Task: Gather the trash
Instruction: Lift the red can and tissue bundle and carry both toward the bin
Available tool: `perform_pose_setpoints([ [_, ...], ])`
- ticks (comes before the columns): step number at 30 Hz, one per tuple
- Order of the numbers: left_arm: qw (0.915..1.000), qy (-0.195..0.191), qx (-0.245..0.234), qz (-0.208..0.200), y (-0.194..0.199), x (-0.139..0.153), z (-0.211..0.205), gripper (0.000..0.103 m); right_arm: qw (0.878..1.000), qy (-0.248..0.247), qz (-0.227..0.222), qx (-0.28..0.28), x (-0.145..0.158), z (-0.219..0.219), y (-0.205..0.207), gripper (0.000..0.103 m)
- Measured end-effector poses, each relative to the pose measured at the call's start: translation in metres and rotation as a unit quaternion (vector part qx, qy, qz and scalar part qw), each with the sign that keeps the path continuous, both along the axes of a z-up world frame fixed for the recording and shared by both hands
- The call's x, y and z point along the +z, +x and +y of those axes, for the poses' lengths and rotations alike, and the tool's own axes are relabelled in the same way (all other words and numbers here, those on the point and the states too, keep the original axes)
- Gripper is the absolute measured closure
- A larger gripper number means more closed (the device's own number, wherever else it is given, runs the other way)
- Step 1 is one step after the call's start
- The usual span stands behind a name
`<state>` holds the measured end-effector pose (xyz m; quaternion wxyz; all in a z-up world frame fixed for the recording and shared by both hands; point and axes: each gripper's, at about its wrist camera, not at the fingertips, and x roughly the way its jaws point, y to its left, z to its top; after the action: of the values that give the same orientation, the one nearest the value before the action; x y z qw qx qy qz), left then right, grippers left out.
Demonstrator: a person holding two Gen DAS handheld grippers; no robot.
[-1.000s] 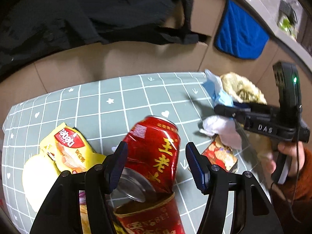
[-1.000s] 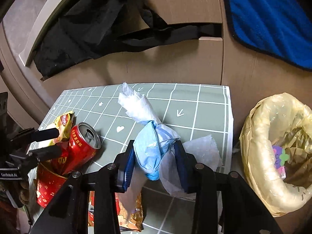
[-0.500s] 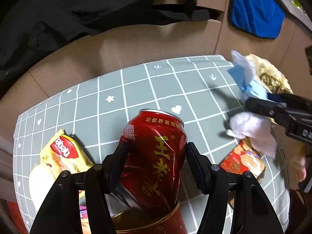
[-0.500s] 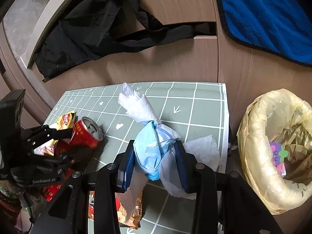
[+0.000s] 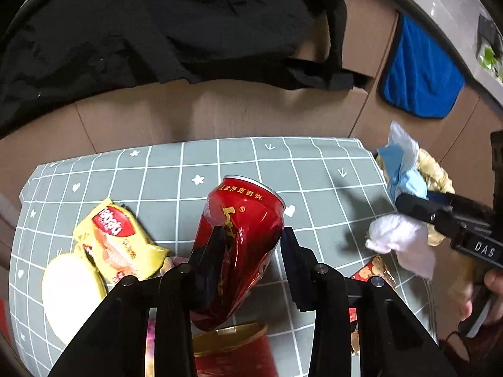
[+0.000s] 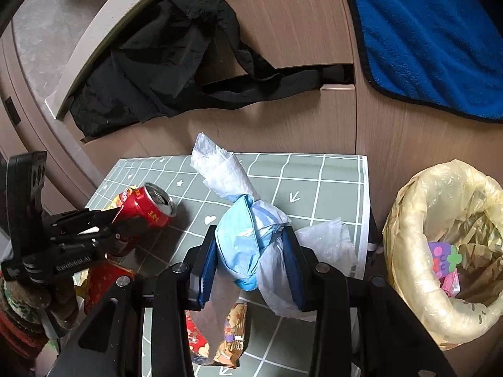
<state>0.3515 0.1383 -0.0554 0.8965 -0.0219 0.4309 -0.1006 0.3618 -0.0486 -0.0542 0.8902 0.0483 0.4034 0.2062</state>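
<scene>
I have a load in each hand. My left gripper (image 5: 251, 251) has its jaws closing on the red drink can (image 5: 242, 235): the pads are pressed into its sides and the wall is already dented and creased where they bite. I took it across the body, so the can tilts with its rim pointing away from me, held clear of the green gridded mat (image 5: 176, 169). The squeeze is crushing it — useful, I think, since a flattened can slips less and takes less room in the bag.

My right gripper (image 6: 254, 257) is clamped on a bundle of crumpled tissue and blue wrapping (image 6: 242, 238), pinched at its thickest part so the loose white ends trail above and below. It hangs over the mat's right side, near the bin lined with a yellow bag (image 6: 408, 292), which stands just off the mat's edge and already holds a few colourful scraps. I judge the bundle goes in first, being the closer of the two.

Still on the mat: a yellow wafer packet (image 5: 116, 245) beside a white disc (image 5: 69, 295), a red tub (image 5: 232, 355) right under the can, and a red snack wrapper (image 6: 217, 336) below the right jaws. They lie close together on the near side, within easy reach of either hand.

The risk I see is the soft bundle — its trailing ends could snag the bag's rolled rim.
</scene>
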Motion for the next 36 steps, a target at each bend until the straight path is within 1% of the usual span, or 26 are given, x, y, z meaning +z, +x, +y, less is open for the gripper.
perform_pose_setpoints([
  [6, 0.9996, -0.023, 0.009, -0.016, -0.007, 0.007, 0.010, 0.066, 1.000, 0.003, -0.004, 0.007, 0.003, 0.006, -0.002, 0.067],
  [10, 0.9988, -0.035, 0.014, -0.031, -0.011, 0.016, 0.013, 0.066, 1.000, 0.001, -0.004, 0.013, 0.006, 0.011, 0.004, 0.067],
  [12, 0.9981, -0.046, 0.017, -0.036, -0.012, 0.021, 0.015, 0.066, 1.000, -0.011, -0.005, 0.014, 0.007, 0.015, 0.009, 0.064],
  [16, 0.9970, -0.062, 0.019, -0.043, -0.013, 0.028, 0.019, 0.066, 0.999, -0.022, 0.016, 0.018, 0.001, 0.019, 0.020, 0.059],
  [21, 0.9959, -0.076, 0.021, -0.044, -0.010, 0.026, 0.021, 0.066, 1.000, -0.022, 0.010, 0.013, -0.001, 0.012, 0.020, 0.057],
  [25, 0.9952, -0.085, 0.025, -0.043, -0.008, 0.022, 0.024, 0.066, 0.999, -0.038, 0.011, 0.014, -0.004, 0.013, 0.014, 0.057],
  [29, 0.9948, -0.090, 0.025, -0.041, -0.007, 0.019, 0.026, 0.066, 0.997, -0.041, -0.011, 0.061, 0.001, 0.026, -0.017, 0.056],
  [30, 0.9947, -0.090, 0.026, -0.042, -0.006, 0.019, 0.026, 0.066, 0.996, -0.043, -0.007, 0.081, -0.001, 0.033, -0.024, 0.056],
  [31, 0.9947, -0.091, 0.027, -0.042, -0.005, 0.019, 0.026, 0.066, 0.994, -0.042, 0.007, 0.100, -0.005, 0.040, -0.028, 0.056],
  [32, 0.9943, -0.093, 0.029, -0.043, -0.004, 0.018, 0.026, 0.066, 0.992, -0.041, 0.024, 0.113, -0.012, 0.046, -0.029, 0.059],
  [33, 0.9939, -0.096, 0.030, -0.043, -0.003, 0.018, 0.028, 0.066, 0.992, -0.045, 0.034, 0.113, -0.017, 0.050, -0.028, 0.063],
  [34, 0.9937, -0.098, 0.032, -0.043, -0.003, 0.018, 0.029, 0.066, 0.992, -0.059, 0.039, 0.106, -0.023, 0.054, -0.028, 0.063],
  [36, 0.9934, -0.101, 0.034, -0.042, -0.004, 0.017, 0.031, 0.066, 0.991, -0.102, 0.029, 0.087, -0.033, 0.061, -0.024, 0.063],
])
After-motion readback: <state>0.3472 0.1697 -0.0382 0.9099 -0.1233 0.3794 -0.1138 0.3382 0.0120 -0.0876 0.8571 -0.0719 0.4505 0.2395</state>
